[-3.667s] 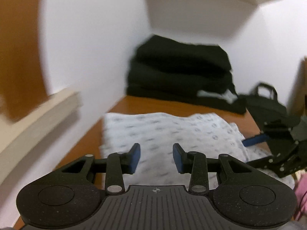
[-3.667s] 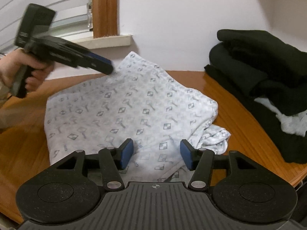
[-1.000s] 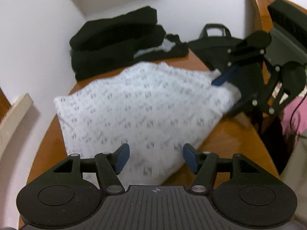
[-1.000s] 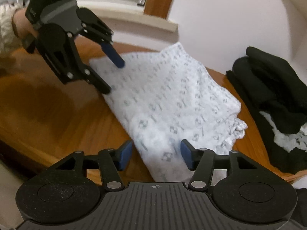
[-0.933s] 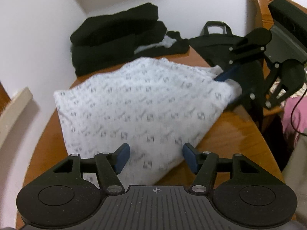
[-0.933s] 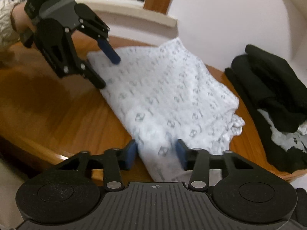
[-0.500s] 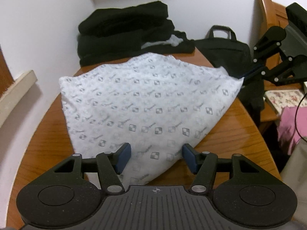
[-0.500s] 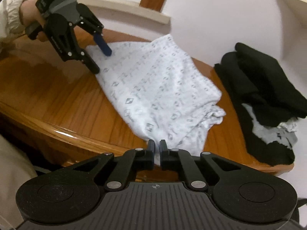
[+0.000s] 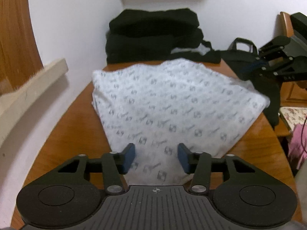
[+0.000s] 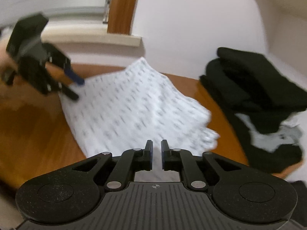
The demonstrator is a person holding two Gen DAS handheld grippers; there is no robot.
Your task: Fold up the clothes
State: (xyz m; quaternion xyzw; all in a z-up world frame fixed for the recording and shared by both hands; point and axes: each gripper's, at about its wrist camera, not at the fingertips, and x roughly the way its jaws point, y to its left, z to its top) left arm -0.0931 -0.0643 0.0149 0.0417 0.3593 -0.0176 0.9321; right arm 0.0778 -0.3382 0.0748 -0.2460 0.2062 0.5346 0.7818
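Lying on a wooden table (image 9: 76, 126), the patterned garment (image 9: 172, 105) nears white walls.

- The shirt (image 9: 172, 103) lies on the table (image 9: 76, 126).
- Behind it, by the wall, sits a pile of clothes (image 9: 153, 36) — also on the table.
- A bag (image 9: 243, 57) sits right of that pile.

Wooden table (image 9: 76, 126), orange-brown, glossy. Pale window sill (image 10: 107, 38) along the wall, wood frame post (image 10: 122, 5) above it. Black handled bag (image 9: 243, 55) past the table's far corner. Floral cushion (image 9: 293, 113) and pink fabric (image 9: 297, 143) off the table's edge. White walls; right view motion-blurred.
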